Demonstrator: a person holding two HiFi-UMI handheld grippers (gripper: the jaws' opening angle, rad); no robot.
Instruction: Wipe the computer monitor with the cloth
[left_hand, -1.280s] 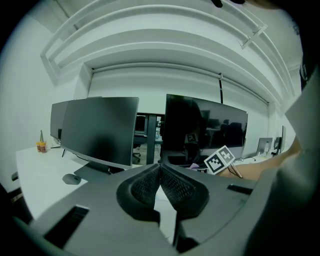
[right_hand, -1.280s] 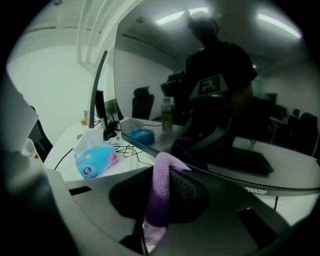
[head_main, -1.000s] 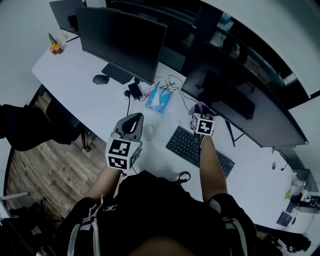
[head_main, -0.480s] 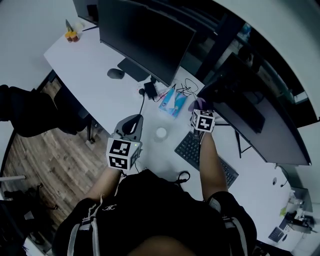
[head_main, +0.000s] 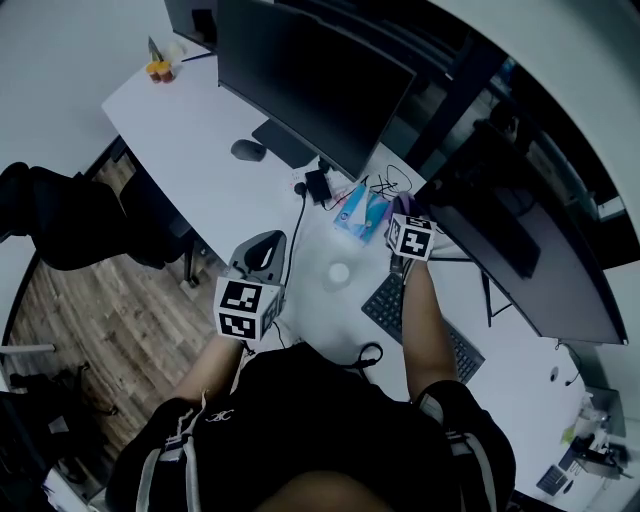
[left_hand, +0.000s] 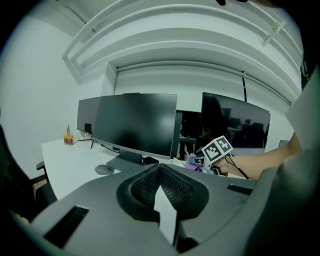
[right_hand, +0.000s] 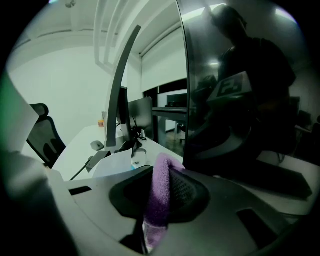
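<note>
My right gripper (head_main: 402, 214) is shut on a purple cloth (right_hand: 160, 192), which bulges up between its jaws. It is held close to the left edge of the dark right-hand monitor (head_main: 520, 235). That screen (right_hand: 240, 95) fills the right gripper view and mirrors the gripper and the person. My left gripper (head_main: 264, 240) hovers over the near desk edge, shut with nothing in it (left_hand: 160, 169). A second dark monitor (head_main: 310, 85) stands to the left. In the left gripper view that monitor (left_hand: 135, 125) is ahead, with the cloth (left_hand: 192, 161) to its right.
On the white desk (head_main: 200, 150) lie a keyboard (head_main: 455, 345), a blue tissue pack (head_main: 362, 210), a mouse (head_main: 247, 150), cables with a dark adapter (head_main: 320, 185) and a small white round object (head_main: 339, 272). A black chair (head_main: 60, 225) stands at the left over the wooden floor.
The view has swung so the desk and monitors sit further right and lower. The right gripper with the cloth stays by the right monitor's edge. The left gripper holds its place.
</note>
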